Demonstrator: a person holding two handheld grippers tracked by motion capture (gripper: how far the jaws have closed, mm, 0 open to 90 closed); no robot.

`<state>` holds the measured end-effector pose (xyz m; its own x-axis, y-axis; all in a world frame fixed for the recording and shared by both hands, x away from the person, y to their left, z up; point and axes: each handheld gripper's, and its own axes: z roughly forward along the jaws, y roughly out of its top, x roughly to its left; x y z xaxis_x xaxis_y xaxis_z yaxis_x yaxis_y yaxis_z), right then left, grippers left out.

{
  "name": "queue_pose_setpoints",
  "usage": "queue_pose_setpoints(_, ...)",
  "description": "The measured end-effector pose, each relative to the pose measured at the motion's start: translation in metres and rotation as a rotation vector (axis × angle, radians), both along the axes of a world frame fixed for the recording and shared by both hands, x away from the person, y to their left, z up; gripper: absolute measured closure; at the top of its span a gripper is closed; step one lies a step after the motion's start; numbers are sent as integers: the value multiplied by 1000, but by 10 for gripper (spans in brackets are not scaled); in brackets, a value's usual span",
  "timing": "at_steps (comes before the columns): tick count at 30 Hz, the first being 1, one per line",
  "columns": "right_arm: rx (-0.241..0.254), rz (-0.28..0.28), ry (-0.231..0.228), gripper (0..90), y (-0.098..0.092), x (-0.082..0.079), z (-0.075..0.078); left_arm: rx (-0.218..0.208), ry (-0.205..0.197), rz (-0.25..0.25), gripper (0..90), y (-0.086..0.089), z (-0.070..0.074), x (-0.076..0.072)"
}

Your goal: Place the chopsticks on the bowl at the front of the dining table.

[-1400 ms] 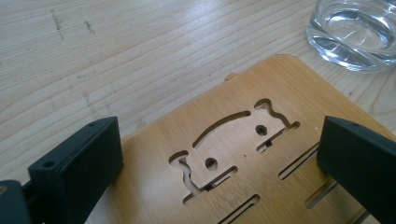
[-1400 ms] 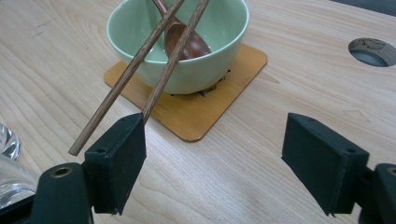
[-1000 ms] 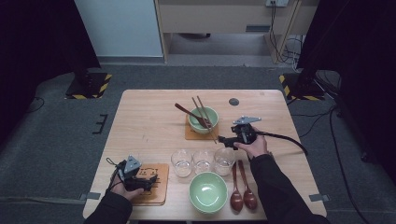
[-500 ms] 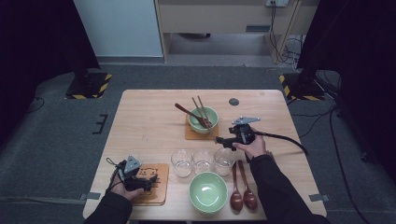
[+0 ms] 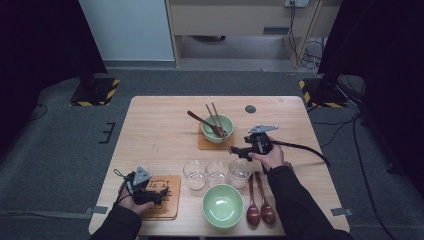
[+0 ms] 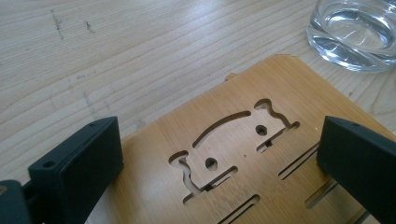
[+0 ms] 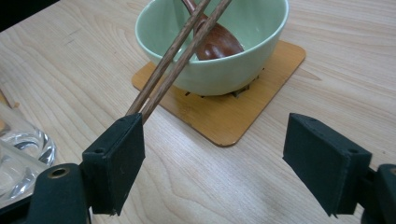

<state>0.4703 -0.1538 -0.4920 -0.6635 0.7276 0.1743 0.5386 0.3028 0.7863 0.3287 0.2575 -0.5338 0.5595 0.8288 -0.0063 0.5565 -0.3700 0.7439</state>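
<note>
Pale wooden table (image 5: 165,135) on grey carpet | right gripper (image 5: 235,149) jaws spread, empty, facing pale-green ceramic bowl (image 5: 218,128) with brown wooden chopsticks (image 5: 215,119) | left gripper (image 5: 161,192) jaws spread over cut-out bamboo coaster (image 5: 167,200)

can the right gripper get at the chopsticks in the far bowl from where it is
Probably yes: the right gripper is open and faces the chopsticks, whose ends jut over the bowl rim toward it, with bare table between.

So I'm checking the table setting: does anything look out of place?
Mostly tidy. Only the chopsticks look askew, propped slanting in the far bowl with a spoon, ends jutting over its rim.
</note>
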Motion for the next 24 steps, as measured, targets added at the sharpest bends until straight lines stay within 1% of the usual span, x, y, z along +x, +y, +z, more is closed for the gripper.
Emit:
queue_pose_setpoints(5, -7, -10, -16, 214, -2, 1, 2, 0, 0, 0, 0, 0, 0, 0)
queue_pose_setpoints(8, -13, -10, -27, 243, -4, 3, 5, 0, 0, 0, 0, 0, 0, 0)
queue_pose_setpoints(11, -26, -15, -39, 251, -7, 5, 8, -1, 0, 0, 0, 0, 0, 0)
queue_pose_setpoints(13, -17, -21, -44, 273, -9, 7, 12, 0, 0, -1, 0, 0, 0, 0)
queue_pose_setpoints(15, -3, -30, -52, 277, -11, 10, 15, -1, 0, -1, 0, 0, 0, 0)
queue_pose_setpoints(17, 1, -45, -60, 277, -13, 13, 20, -1, 0, -1, 0, 0, 0, 0)
queue_pose_setpoints(18, -16, -44, -82, 276, -13, 15, 23, 0, 0, -2, 0, 0, 0, 0)
queue_pose_setpoints(19, -22, -40, -92, 274, -12, 16, 27, -1, 0, -1, 0, 0, 0, 0)
queue_pose_setpoints(21, -1, -33, -107, 271, -8, 20, 34, -1, 0, -1, 0, 0, 0, 0)
queue_pose_setpoints(22, -6, -26, -116, 272, -6, 21, 38, -1, 0, -1, 0, 0, 0, 0)
queue_pose_setpoints(24, -9, -20, -120, 281, -2, 25, 46, -1, 0, -2, 0, 0, 0, 0)
